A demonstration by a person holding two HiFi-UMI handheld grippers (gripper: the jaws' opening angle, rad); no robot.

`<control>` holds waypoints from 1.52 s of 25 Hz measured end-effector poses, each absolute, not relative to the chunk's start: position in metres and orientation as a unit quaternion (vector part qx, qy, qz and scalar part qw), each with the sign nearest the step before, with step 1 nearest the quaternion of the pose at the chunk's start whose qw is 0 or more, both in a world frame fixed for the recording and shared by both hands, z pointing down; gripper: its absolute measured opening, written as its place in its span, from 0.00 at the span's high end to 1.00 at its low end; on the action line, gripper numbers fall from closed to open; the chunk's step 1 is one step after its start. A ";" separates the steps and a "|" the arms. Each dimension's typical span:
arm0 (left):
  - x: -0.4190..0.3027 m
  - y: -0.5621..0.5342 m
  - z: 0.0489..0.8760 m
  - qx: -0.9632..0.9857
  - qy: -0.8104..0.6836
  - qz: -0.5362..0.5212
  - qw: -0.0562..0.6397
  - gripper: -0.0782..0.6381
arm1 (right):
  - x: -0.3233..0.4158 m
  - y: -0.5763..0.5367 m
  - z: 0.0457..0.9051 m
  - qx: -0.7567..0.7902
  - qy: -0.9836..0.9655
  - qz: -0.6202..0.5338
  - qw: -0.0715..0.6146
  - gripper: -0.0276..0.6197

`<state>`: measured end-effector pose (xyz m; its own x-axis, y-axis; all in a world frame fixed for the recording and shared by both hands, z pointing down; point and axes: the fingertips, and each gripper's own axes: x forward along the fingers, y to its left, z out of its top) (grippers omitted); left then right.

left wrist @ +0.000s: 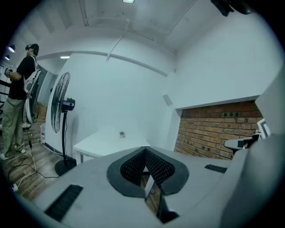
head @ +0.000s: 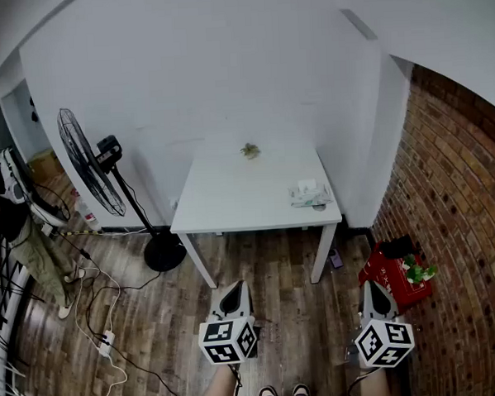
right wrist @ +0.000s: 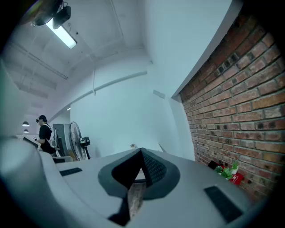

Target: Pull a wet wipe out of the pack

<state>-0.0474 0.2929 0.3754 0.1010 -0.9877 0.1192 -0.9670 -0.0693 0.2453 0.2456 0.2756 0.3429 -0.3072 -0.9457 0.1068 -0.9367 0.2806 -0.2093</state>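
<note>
White table (head: 256,197) is set against a white wall (head: 224,70); a brick wall (head: 468,223), with a red box (head: 388,270) at its foot, is seen to the right. A pedestal fan (head: 93,168) and cables (head: 108,334) are placed on the wood-plank floor (head: 295,315). A ceiling tube light (right wrist: 66,35) is lit.

The wipe pack (head: 310,194) lies by the table's (head: 231,204) right edge; a fan (head: 87,162) stands leftward.

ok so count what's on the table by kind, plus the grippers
wipe pack: 1
small green thing: 1
grippers: 2 (left gripper, right gripper)
total: 4
</note>
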 end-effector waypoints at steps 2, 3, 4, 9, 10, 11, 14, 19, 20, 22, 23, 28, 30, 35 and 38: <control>-0.050 0.294 0.378 0.728 -0.671 -0.041 0.134 0.89 | 0.242 0.277 0.343 -0.586 0.802 -0.113 0.015 0.96; -0.051 0.295 0.378 0.728 -0.671 -0.042 0.135 0.89 | 0.240 0.277 0.343 -0.586 0.803 -0.111 0.013 0.96; -0.053 0.296 0.379 0.727 -0.672 -0.042 0.136 0.89 | 0.238 0.278 0.343 -0.585 0.803 -0.110 0.012 0.96; -0.057 0.302 0.380 0.726 -0.673 -0.044 0.137 0.89 | 0.236 0.282 0.342 -0.587 0.801 -0.115 0.022 0.96; -0.057 0.303 0.380 0.726 -0.673 -0.044 0.136 0.89 | 0.237 0.283 0.342 -0.588 0.800 -0.118 0.025 0.96; -0.057 0.304 0.380 0.726 -0.673 -0.044 0.136 0.89 | 0.238 0.283 0.342 -0.588 0.799 -0.122 0.028 0.96; -0.058 0.307 0.380 0.724 -0.675 -0.042 0.135 0.89 | 0.238 0.286 0.343 -0.589 0.798 -0.127 0.026 0.96; -0.058 0.312 0.382 0.724 -0.675 -0.040 0.138 0.89 | 0.236 0.290 0.346 -0.585 0.801 -0.129 0.023 0.96; -0.058 0.313 0.383 0.724 -0.675 -0.039 0.139 0.89 | 0.235 0.291 0.345 -0.584 0.802 -0.128 0.023 0.96; -0.058 0.315 0.384 0.724 -0.675 -0.038 0.140 0.89 | 0.235 0.292 0.344 -0.583 0.802 -0.125 0.024 0.95; -0.058 0.316 0.384 0.724 -0.675 -0.037 0.139 0.89 | 0.235 0.293 0.343 -0.583 0.802 -0.125 0.025 0.95; -0.066 0.321 0.382 0.724 -0.675 -0.035 0.137 0.89 | 0.230 0.297 0.341 -0.586 0.800 -0.124 0.026 0.91; -0.072 0.322 0.382 0.723 -0.677 -0.036 0.136 0.89 | 0.225 0.298 0.342 -0.586 0.801 -0.123 0.023 0.90; -0.089 0.325 0.385 0.716 -0.682 -0.043 0.140 0.89 | 0.209 0.301 0.342 -0.582 0.805 -0.113 0.014 0.85; -0.098 0.326 0.386 0.714 -0.684 -0.046 0.142 0.89 | 0.200 0.302 0.341 -0.580 0.807 -0.109 0.008 0.83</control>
<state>-0.0983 0.3256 0.3856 0.0614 -0.9898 0.1289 -0.9638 -0.0252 0.2655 0.1996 0.3018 0.3413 -0.3265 -0.9383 0.1139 -0.9350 0.3029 -0.1843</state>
